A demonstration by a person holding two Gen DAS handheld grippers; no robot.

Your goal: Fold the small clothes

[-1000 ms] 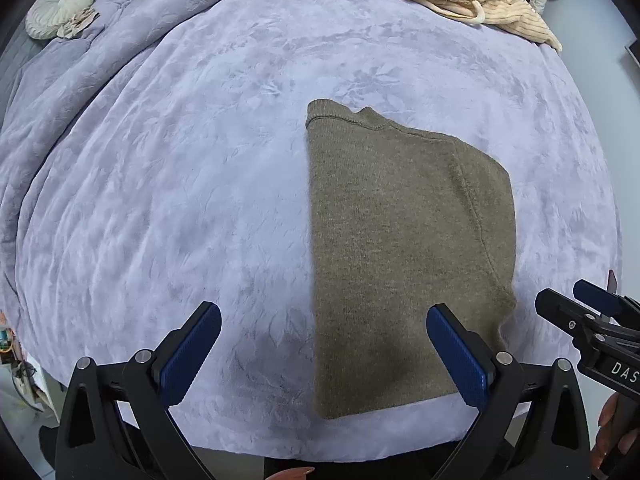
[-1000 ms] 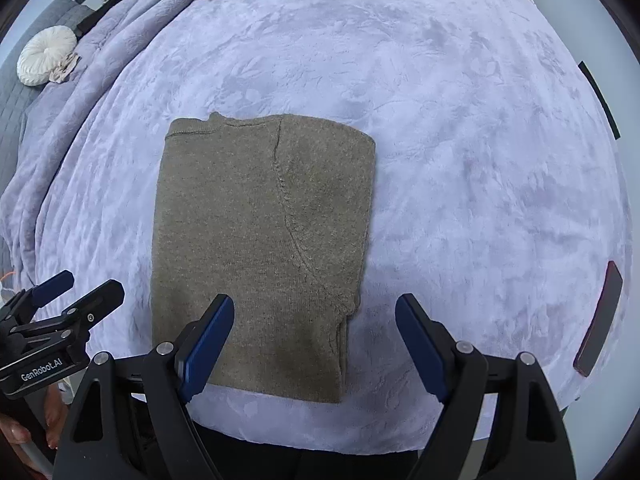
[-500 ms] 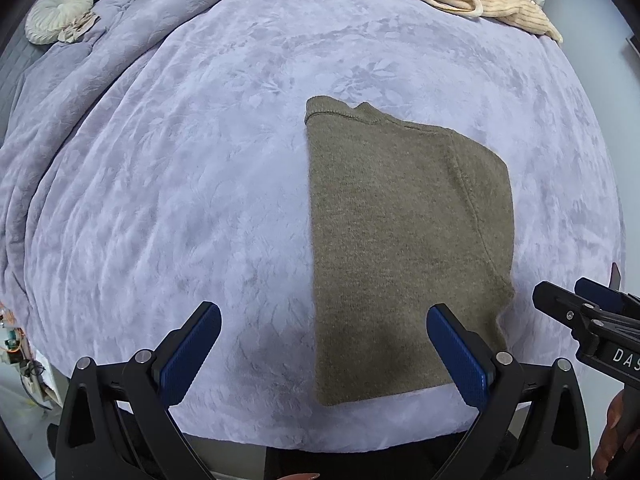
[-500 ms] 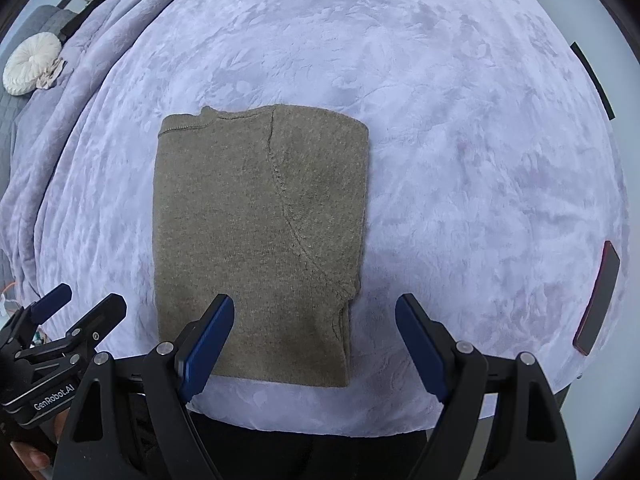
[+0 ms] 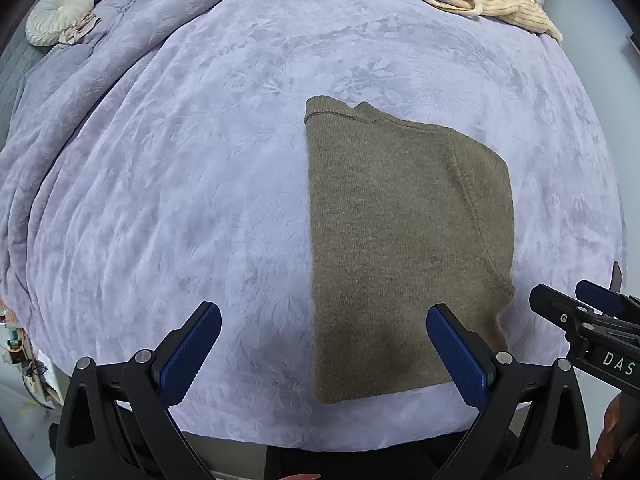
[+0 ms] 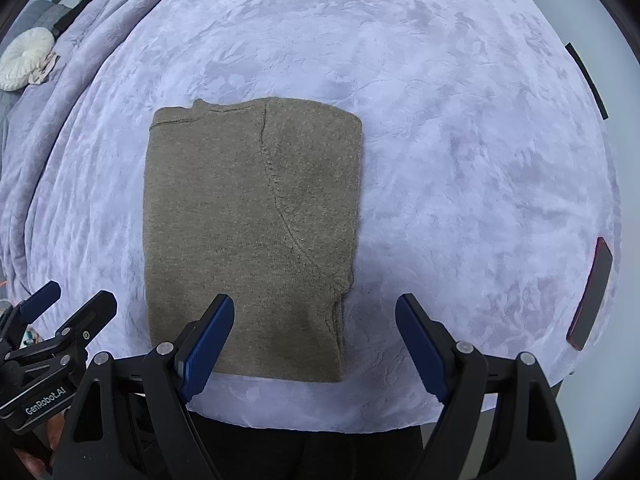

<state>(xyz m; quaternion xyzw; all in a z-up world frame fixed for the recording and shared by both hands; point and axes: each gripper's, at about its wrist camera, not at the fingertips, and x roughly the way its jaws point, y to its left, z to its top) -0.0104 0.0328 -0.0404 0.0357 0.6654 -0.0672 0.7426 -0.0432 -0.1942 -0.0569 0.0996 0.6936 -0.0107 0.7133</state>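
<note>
One folded brown sweater (image 5: 404, 240) lies flat on the purple blanket (image 5: 180, 184), near its front edge. Two grippers, left gripper (image 5: 324, 340) and right gripper (image 6: 316, 332), hover wide apart, holding nothing.

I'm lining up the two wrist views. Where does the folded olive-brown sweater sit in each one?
Left wrist view: the sweater lies right of centre, its near edge reaching the left gripper's right finger.
Right wrist view: the sweater lies left of centre, above the right gripper's left finger.
Shared landmark: the round white cushion, upper left in both.
</note>
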